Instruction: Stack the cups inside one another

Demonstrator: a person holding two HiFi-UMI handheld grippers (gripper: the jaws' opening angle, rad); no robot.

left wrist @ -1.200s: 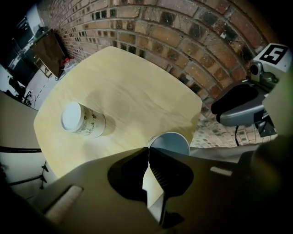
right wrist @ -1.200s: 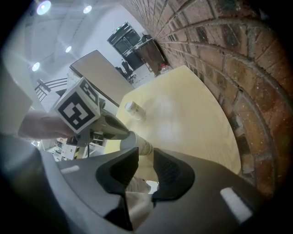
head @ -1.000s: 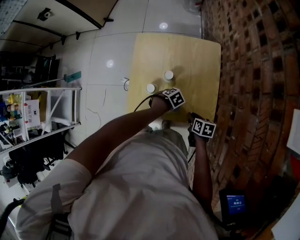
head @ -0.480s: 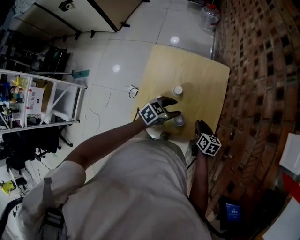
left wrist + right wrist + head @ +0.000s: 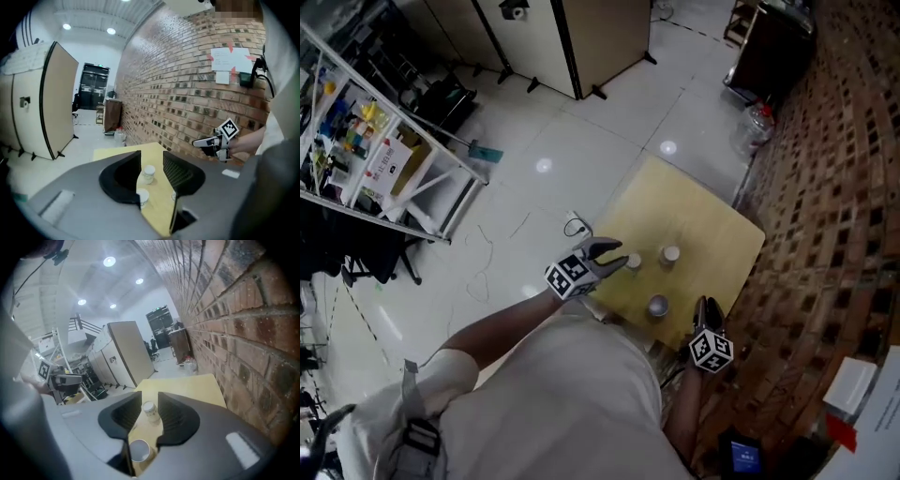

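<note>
Three white paper cups stand apart on the yellow table (image 5: 712,211). One cup (image 5: 657,306) sits near the front edge with its mouth up. A second cup (image 5: 671,254) and a third cup (image 5: 634,262) stand behind it. My left gripper (image 5: 617,253) hovers at the table's left edge beside the third cup; its jaws are closing with nothing between them. In the left gripper view two cups (image 5: 149,173) (image 5: 142,197) show far beyond the gap of the left gripper (image 5: 152,157). My right gripper (image 5: 705,304) hangs over the front right corner, open and empty. The right gripper (image 5: 150,397) looks down on the mouth-up cup (image 5: 138,449).
A brick wall (image 5: 825,187) runs along the table's right side. A water jug (image 5: 757,122) stands on the tiled floor beyond the table. A white metal shelf rack (image 5: 384,159) and beige cabinets (image 5: 572,37) are off to the left and back.
Both grippers have risen off the table. The left one drew back to the left, away from the cup it was over, and all three cups now show.
</note>
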